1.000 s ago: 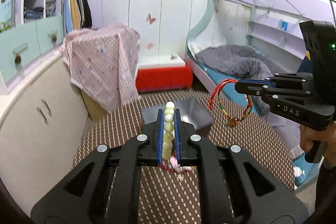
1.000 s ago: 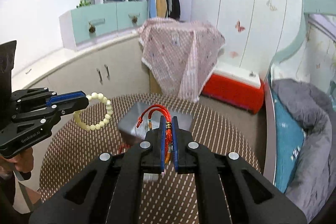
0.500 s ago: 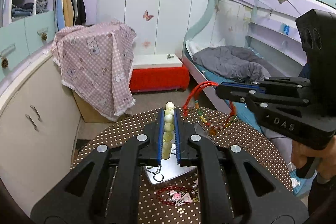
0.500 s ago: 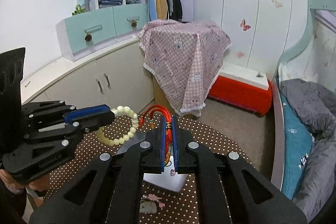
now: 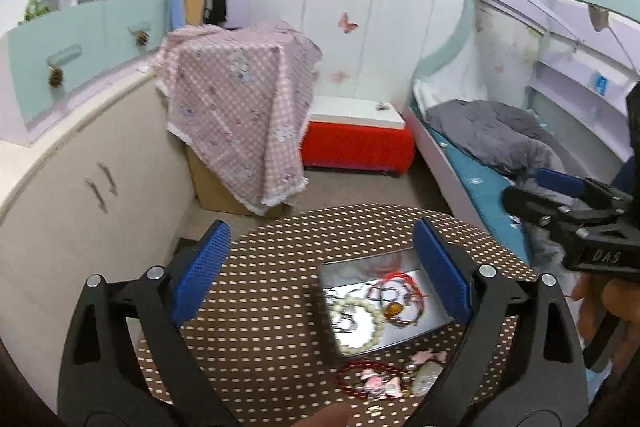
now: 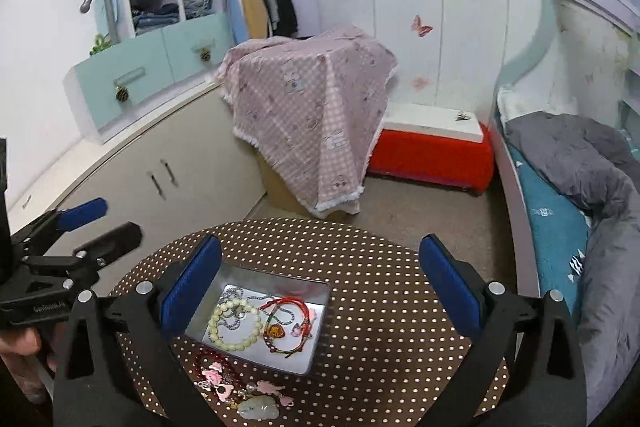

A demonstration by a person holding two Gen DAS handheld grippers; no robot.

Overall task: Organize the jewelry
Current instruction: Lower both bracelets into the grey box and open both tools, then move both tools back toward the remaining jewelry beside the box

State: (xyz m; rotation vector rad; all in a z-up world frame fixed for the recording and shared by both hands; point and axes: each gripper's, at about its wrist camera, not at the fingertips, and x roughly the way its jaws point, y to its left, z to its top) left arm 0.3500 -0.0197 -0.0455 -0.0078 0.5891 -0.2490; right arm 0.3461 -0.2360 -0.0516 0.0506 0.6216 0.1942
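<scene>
Both claws had just let go: the left claw [image 5: 320, 267] and right claw [image 6: 320, 275] gaped wide and empty. The pearl bracelet [image 6: 234, 325] and red cord bracelet [image 6: 286, 323] now lay in the tin [image 6: 316, 355] below them; pink charms [image 6: 224, 383] remained on the surface [image 6: 380, 307] just nearer.

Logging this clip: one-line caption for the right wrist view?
Open right gripper above metal tin holding pale bead bracelet and red cord bracelet; more jewelry outside it.
</scene>
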